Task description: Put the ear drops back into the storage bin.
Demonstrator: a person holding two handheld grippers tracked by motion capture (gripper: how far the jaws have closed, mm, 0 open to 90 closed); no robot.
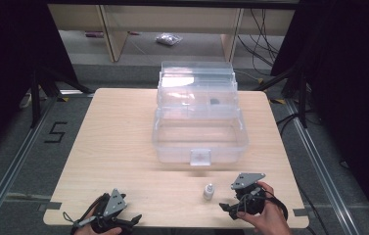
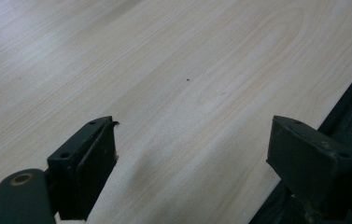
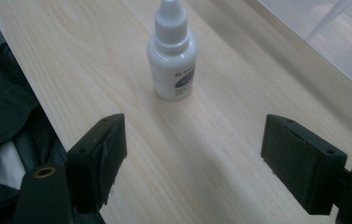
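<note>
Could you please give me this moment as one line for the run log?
left gripper: open, empty, near table edge | right gripper: open, facing dropper bottle | bottle: upright, untouched | clear box: open, mid-table

I see a light wooden table (image 1: pixel 118 147) with rounded corners, and it stands on a grey floor. On its far half I see a clear plastic storage box (image 1: pixel 199 139) with its lid open and its latch facing the near edge. Near the front edge, toward the right, a small white dropper bottle (image 1: pixel 208 191) stands upright, well apart from the box.
</note>
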